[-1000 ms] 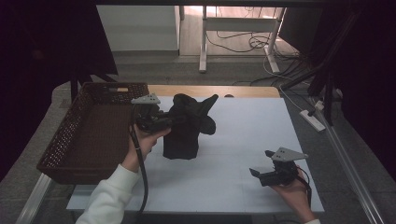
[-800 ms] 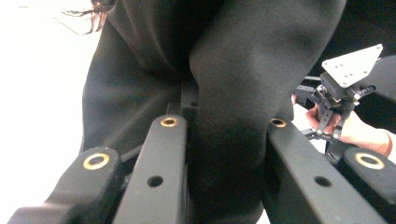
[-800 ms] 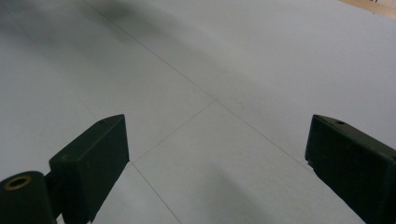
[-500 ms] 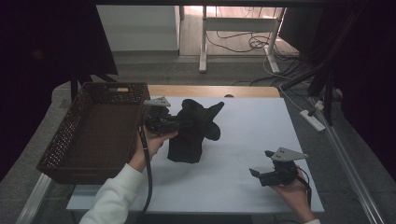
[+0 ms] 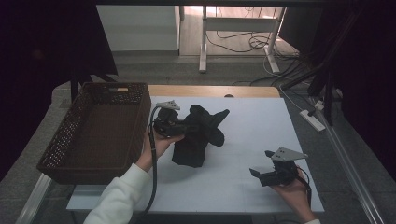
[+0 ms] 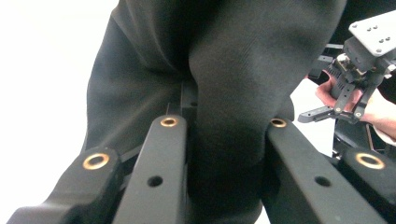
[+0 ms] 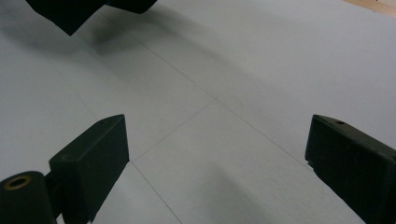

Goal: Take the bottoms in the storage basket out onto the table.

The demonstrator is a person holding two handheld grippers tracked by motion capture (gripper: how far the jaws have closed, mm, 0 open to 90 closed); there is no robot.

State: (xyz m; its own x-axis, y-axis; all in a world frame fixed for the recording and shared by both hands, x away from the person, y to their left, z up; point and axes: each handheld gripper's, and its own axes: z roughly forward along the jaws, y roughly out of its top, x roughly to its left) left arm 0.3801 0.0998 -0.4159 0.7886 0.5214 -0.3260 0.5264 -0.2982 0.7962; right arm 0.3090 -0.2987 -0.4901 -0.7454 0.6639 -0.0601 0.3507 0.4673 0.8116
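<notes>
Between your left gripper's (image 6: 219,126) jaws, a thick fold of the black cloth (image 5: 198,135) is pinched; in the left gripper view the fabric bulges up out of the two black jaws. From above, that gripper sits just right of the wicker basket (image 5: 93,128), near the middle of the white table cover (image 5: 261,126). The cloth hangs from the grip, its lower end reaching the cover, two dark flaps sticking out to the right. Your right gripper (image 5: 265,163) rests well apart, at the near right of the cover, jaws spread wide, bare white surface between them. A cloth corner shows top left in its view.
</notes>
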